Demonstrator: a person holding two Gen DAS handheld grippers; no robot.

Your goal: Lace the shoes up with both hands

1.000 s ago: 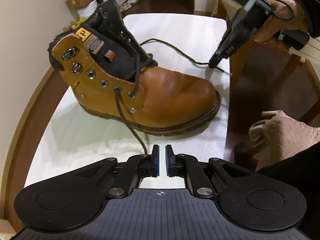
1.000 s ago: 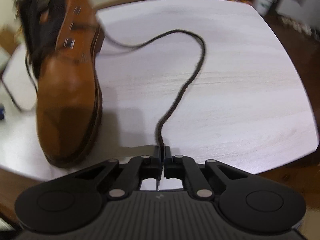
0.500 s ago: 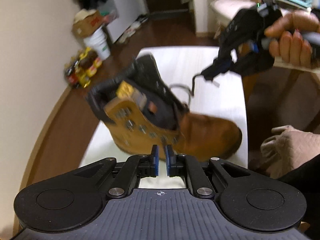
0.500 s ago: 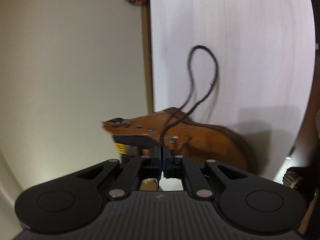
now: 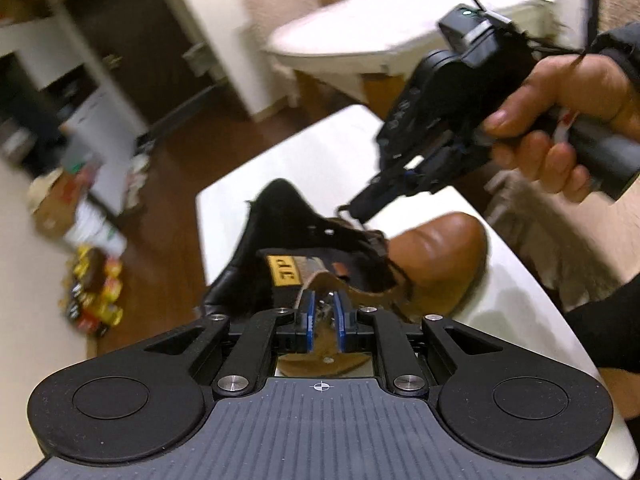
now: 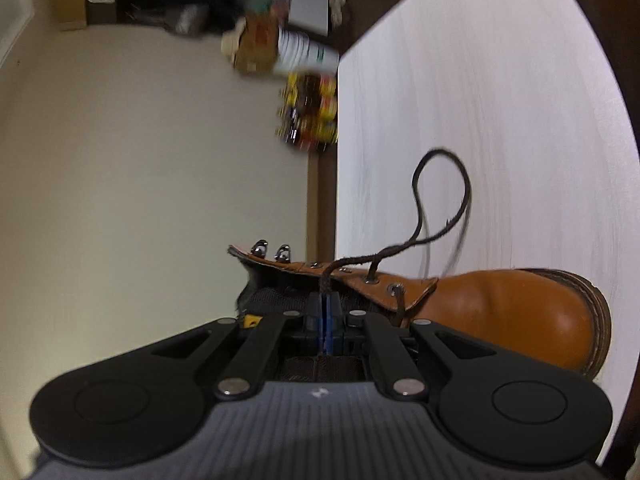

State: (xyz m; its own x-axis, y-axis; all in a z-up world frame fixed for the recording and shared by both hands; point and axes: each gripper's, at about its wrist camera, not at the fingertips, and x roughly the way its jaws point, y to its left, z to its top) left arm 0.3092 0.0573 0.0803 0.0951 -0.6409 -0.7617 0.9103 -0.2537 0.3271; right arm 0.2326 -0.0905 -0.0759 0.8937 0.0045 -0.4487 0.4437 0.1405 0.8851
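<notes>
A tan leather boot (image 5: pixel 436 256) lies on the white table (image 5: pixel 320 152), its dark collar toward my left gripper (image 5: pixel 322 309). That gripper's jaws are opening; the blue pads (image 5: pixel 306 314) stand on either side of the top of the near eyelet flap with its metal hook, and I see no clear press on it. A hand (image 5: pixel 560 120) holds my right gripper (image 5: pixel 356 210) over the boot's opening. In the right wrist view my right gripper (image 6: pixel 325 300) is shut on the dark brown lace (image 6: pixel 440 200), which loops out over the table (image 6: pixel 480 80) from an eyelet of the boot (image 6: pixel 500 304).
Cans and bottles (image 5: pixel 94 292) stand on the dark floor left of the table, with a box and a white bucket (image 5: pixel 92 232) behind them. A second white table (image 5: pixel 380 40) is at the back. A quilted cushion (image 5: pixel 540 220) lies to the right. A pale wall (image 6: pixel 140 200) is close.
My left gripper has risen, rolled and come over the boot's collar, and its jaws are wider apart. My right gripper has carried the lace end from the table to above the boot's opening.
</notes>
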